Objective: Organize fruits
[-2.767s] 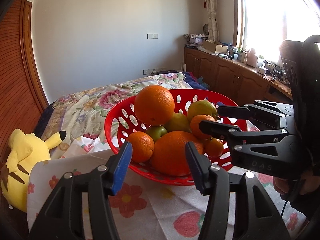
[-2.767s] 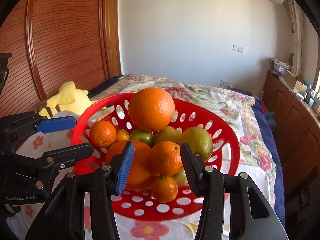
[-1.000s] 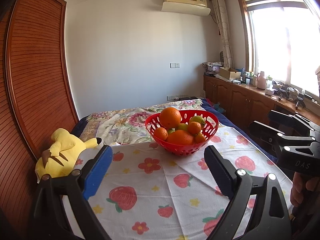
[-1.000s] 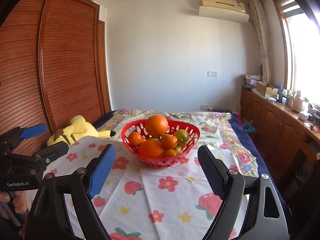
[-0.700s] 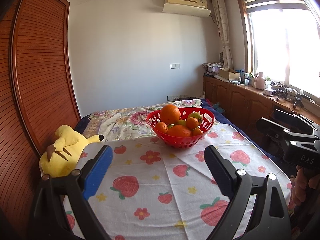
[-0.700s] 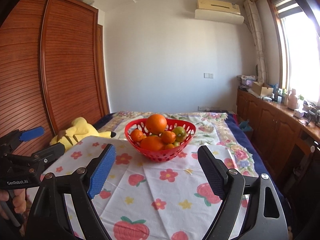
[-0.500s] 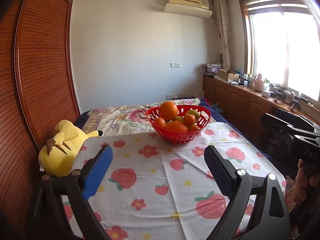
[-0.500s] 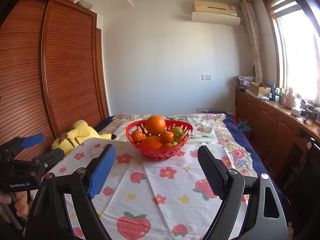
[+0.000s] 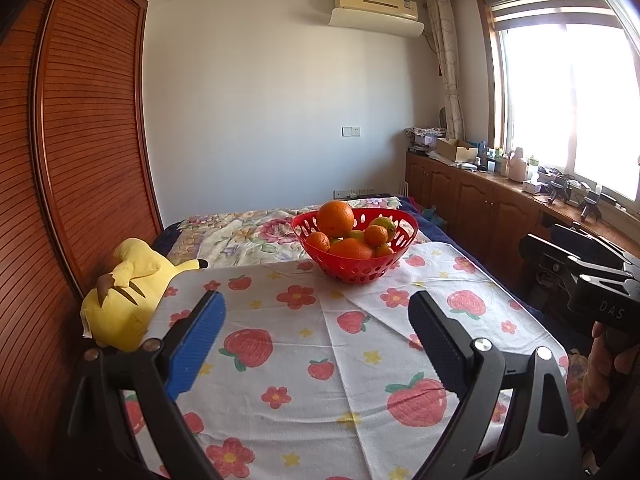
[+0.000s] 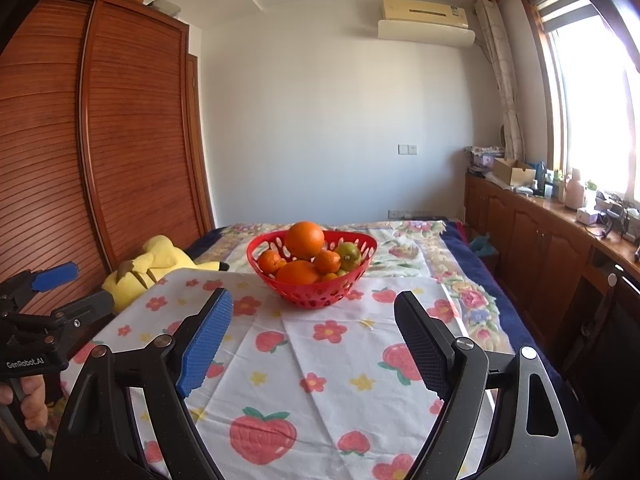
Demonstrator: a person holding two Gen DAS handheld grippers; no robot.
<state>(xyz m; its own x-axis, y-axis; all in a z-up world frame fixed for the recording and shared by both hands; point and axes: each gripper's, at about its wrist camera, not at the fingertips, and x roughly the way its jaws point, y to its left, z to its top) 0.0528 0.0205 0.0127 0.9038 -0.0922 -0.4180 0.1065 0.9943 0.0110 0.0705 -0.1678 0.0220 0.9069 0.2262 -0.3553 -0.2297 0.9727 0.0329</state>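
The left claw (image 9: 316, 316) stands wide, with nothing between its blue pad and its black pad but the printed cloth below. The right claw (image 10: 312, 316) is likewise wide and empty; in the left wrist view it (image 9: 568, 260) shows at the right edge, gripped by a hand (image 9: 604, 368), and in the right wrist view the left claw (image 10: 60, 284) shows at the left edge with fingers (image 10: 28, 400) curled round its handle. The two claws sit side by side, well apart from each other, both pointing slightly down at the tabletop (image 9: 320, 360).

The tabletop is covered by a white cloth printed with strawberries and flowers. Well ahead of both claws, near the far edge of the tabletop, stands a red perforated fruit basket (image 9: 356, 268) (image 10: 312, 292). It is heaped with fruit: a large orange (image 9: 335, 219) (image 10: 305, 239) sits on top, another large orange (image 9: 351, 249) (image 10: 298, 272) lies low at the front, smaller oranges (image 9: 318, 241) (image 10: 269, 261) rest at the sides, and a greenish-yellow fruit (image 9: 383, 225) (image 10: 347, 255) lies toward the right of the pile.

Ahead and to the left of the left claw, a yellow plush toy (image 9: 124, 296) (image 10: 152, 264) lies at the tabletop's left edge against the slatted wooden wardrobe (image 9: 80, 160). Beyond the basket lies a bed with a floral quilt (image 9: 248, 232).
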